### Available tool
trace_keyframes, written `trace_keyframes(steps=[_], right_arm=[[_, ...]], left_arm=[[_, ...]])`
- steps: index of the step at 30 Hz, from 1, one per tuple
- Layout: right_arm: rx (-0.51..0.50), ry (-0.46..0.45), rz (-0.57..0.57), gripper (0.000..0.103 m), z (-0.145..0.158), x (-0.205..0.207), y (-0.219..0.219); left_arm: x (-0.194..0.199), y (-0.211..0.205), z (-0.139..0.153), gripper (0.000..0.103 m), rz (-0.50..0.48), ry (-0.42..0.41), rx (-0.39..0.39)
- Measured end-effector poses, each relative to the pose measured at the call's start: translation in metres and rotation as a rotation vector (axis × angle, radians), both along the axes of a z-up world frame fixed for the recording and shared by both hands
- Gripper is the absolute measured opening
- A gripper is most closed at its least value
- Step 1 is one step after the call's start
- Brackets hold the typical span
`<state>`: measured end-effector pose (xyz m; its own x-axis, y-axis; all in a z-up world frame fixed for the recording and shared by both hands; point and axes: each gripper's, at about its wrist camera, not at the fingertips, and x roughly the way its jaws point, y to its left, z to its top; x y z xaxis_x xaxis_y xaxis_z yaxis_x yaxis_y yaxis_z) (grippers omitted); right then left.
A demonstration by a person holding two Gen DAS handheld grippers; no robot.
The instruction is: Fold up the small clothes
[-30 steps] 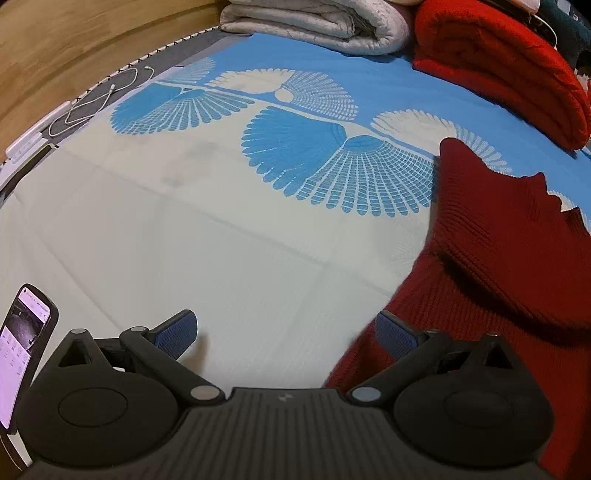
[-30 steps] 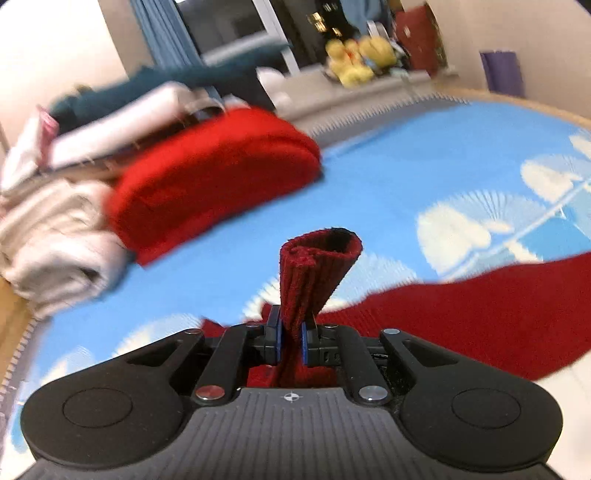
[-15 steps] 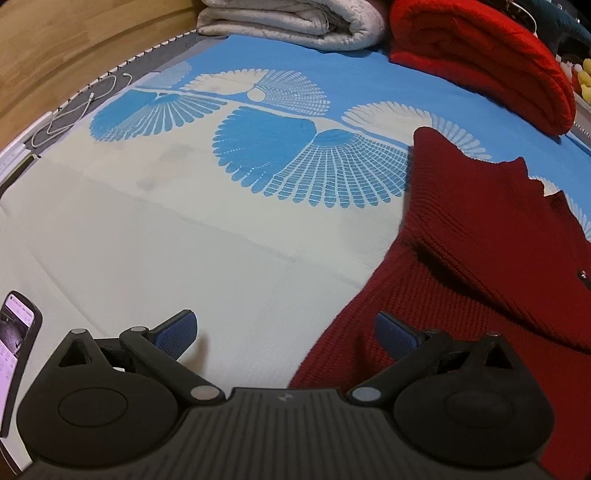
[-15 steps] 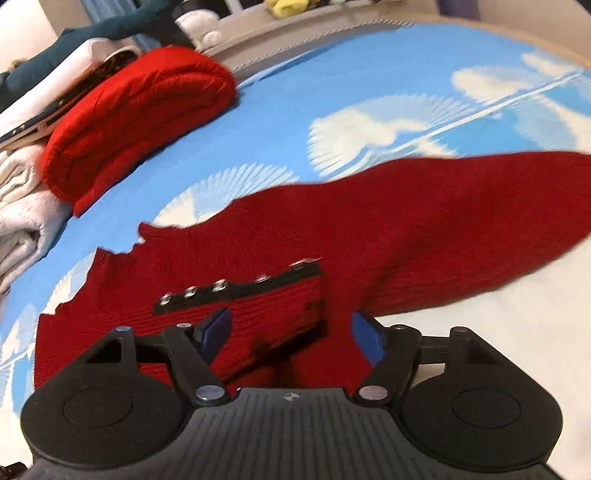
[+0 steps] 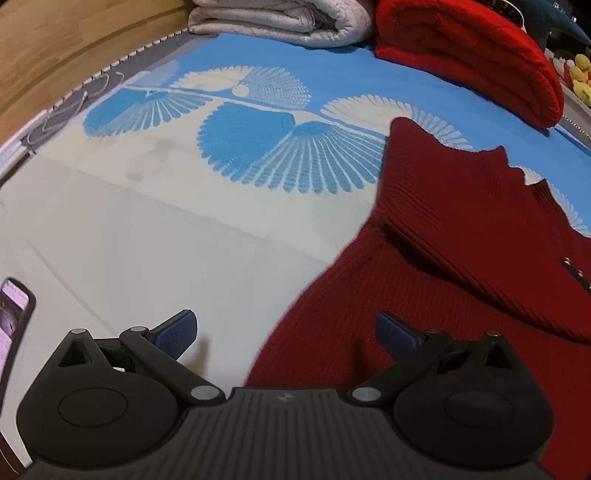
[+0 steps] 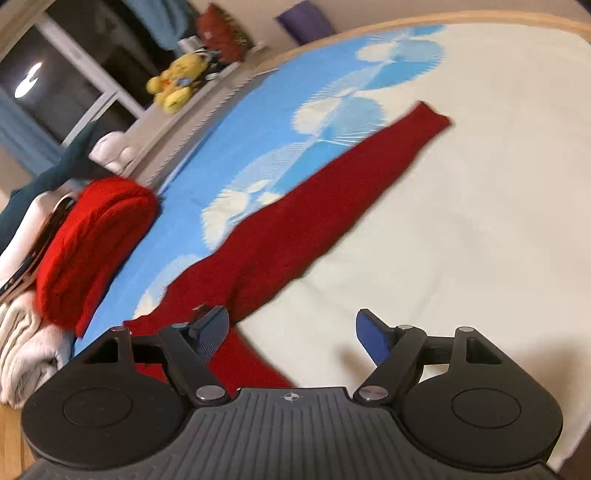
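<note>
A dark red knit sweater [image 5: 461,240] lies flat on the blue and white bedsheet [image 5: 147,240]. My left gripper [image 5: 284,325] hovers open over its left edge: the right finger is above the knit, the left finger above bare sheet. In the right wrist view one long sleeve [image 6: 332,206] stretches out to its cuff [image 6: 428,118]. My right gripper [image 6: 291,317] is near the sleeve's base with its jaws opening. Nothing is pressed between them, only sheet and a bit of knit below.
A folded bright red knit [image 5: 472,55] and a folded pale quilt [image 5: 280,22] sit at the bed's far edge. A lit phone [image 5: 14,317] lies at the left. Yellow plush toys [image 6: 177,81] stand on a ledge beyond. Wooden floor [image 5: 55,48] borders the bed.
My right gripper let go of the pinched sweater piece, opened wide and swung sideways, rolling, until the laid-out sleeve came into view. My left gripper drifted slightly toward the sweater.
</note>
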<state>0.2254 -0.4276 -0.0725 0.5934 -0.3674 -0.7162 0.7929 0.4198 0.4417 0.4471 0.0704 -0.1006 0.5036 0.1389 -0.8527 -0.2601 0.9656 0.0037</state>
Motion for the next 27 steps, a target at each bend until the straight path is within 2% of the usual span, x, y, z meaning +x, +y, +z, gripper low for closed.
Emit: trace_keyframes(steps=[4, 11, 15, 17, 22, 27], right_arm=[[0.026, -0.023, 0.002, 0.078, -0.005, -0.006, -0.013], [-0.048, -0.098, -0.079, 0.078, -0.01, 0.0, -0.063], [0.023, -0.118, -0.159, 0.079, -0.03, 0.01, -0.1], [0.017, -0.097, -0.181, 0.08, -0.039, 0.025, -0.121], [-0.003, -0.011, -0.359, 0.081, -0.07, 0.045, -0.166], [-0.117, 0.022, -0.383, 0.09, -0.074, 0.065, -0.189]], left_arm=[[-0.008, -0.005, 0.002, 0.103, 0.001, -0.015, -0.009], [-0.002, -0.009, -0.002, 0.103, 0.015, -0.014, -0.004], [0.004, -0.009, -0.004, 0.103, 0.008, -0.005, 0.0], [0.006, -0.007, -0.005, 0.103, 0.005, -0.001, -0.003], [0.007, -0.001, -0.004, 0.103, 0.003, -0.003, 0.006], [0.01, 0.013, -0.004, 0.103, 0.023, -0.005, 0.012]])
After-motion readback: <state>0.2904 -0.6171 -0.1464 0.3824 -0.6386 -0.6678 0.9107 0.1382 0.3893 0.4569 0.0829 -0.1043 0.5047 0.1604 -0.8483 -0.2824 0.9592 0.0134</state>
